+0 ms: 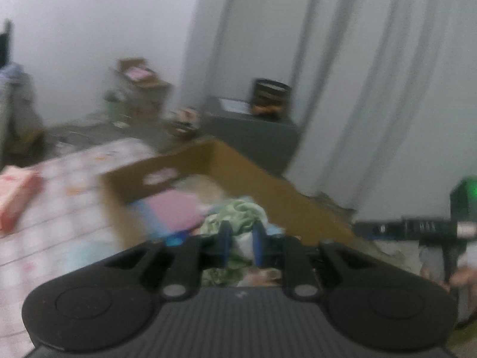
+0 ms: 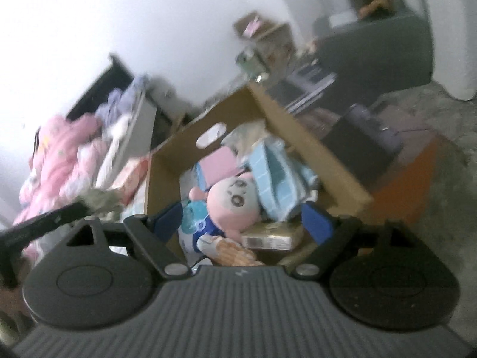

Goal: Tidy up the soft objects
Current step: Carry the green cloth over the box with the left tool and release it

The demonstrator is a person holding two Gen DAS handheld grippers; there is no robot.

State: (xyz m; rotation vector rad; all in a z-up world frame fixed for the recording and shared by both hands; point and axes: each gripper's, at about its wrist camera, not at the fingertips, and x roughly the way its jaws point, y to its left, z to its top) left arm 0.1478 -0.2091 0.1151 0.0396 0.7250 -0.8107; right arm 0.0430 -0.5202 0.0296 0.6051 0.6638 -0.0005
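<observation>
Jaws, left gripper (image 1: 242,243): clenched on a green cloth (image 1: 238,213), which bunches around and between the blue pads, above the near end of the box. Jaws, right gripper (image 2: 243,222): released, spread wide, nothing between them; no earlier picture bears on them.

Cardboard box (image 2: 313,149): open-topped, with a hand-hole in its far wall, standing on a bed with a pale checked cover (image 1: 59,197). Contents, right wrist view:
- pink plush doll (image 2: 235,203) with a drawn face, lying near the front, directly ahead of the open jaws;
- light blue gridded fabric (image 2: 274,176), crumpled, just beside and behind the doll;
- pink flat item (image 2: 217,161) toward the far wall;
- yellowish packet (image 2: 268,234) at the near edge, beside the doll.

Outside the box: pink clothing heap (image 2: 65,161) well to the left; dark grey cabinet (image 1: 253,137) beyond, by the curtains (image 1: 372,74). Both views blurred.
</observation>
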